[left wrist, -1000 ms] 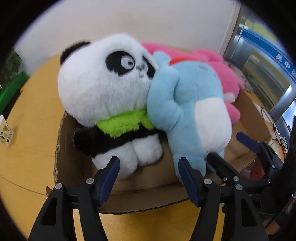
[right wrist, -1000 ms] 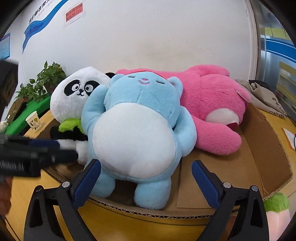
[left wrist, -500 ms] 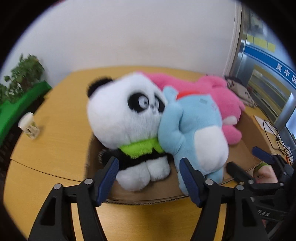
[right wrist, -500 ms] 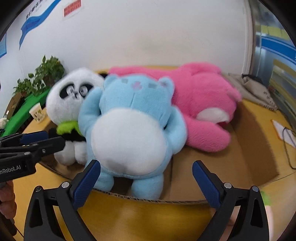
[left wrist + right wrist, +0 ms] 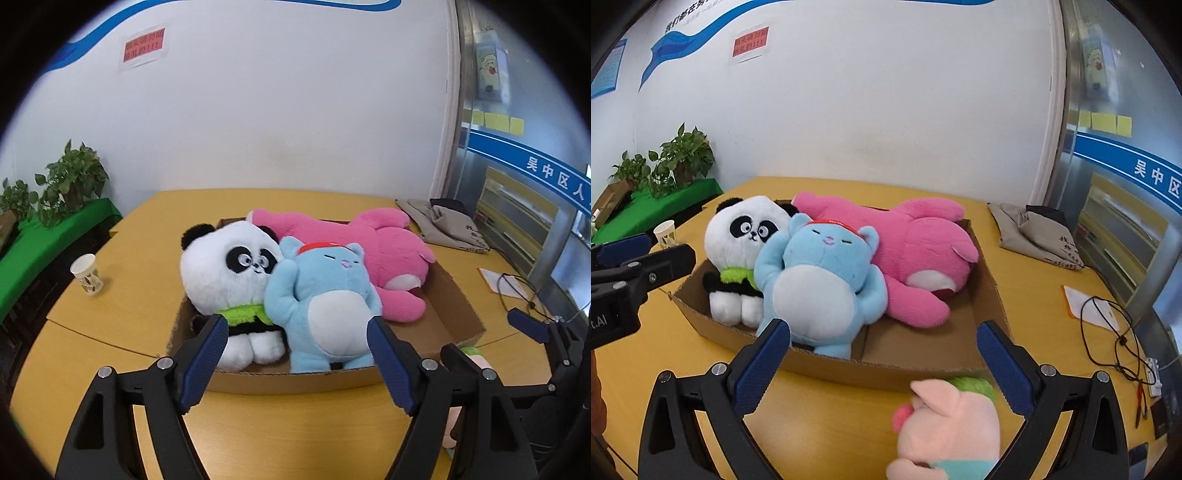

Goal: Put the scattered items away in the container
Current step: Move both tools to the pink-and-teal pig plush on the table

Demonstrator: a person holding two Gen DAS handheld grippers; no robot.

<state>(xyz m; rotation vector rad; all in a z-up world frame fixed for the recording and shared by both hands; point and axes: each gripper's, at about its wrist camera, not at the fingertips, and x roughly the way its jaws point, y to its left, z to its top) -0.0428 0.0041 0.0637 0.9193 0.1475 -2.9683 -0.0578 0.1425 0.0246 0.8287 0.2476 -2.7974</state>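
An open cardboard box [image 5: 295,380] [image 5: 886,365] lies on the yellow table. In it a panda plush [image 5: 229,269] [image 5: 746,229] sits at the left, a blue plush [image 5: 328,295] [image 5: 820,273] leans on it, and a pink plush [image 5: 369,240] [image 5: 908,236] lies behind. A pink pig plush [image 5: 945,424] [image 5: 471,356] with a green tuft lies on the table outside the box's front right corner. My left gripper [image 5: 295,328] [image 5: 666,247] hangs open before the box, empty. My right gripper [image 5: 882,328] [image 5: 484,336] is open and empty, above the pig.
A paper cup [image 5: 86,275] [image 5: 665,232] stands left of the box. A grey cloth bag [image 5: 447,229] [image 5: 1034,232], a paper sheet [image 5: 1086,306] and a black cable [image 5: 1108,332] lie at the right. Potted plants [image 5: 70,184] line a green ledge at the far left.
Both grippers have drawn back and up from the box, so the plush toys look smaller. The pig plush has come into view under the right gripper.
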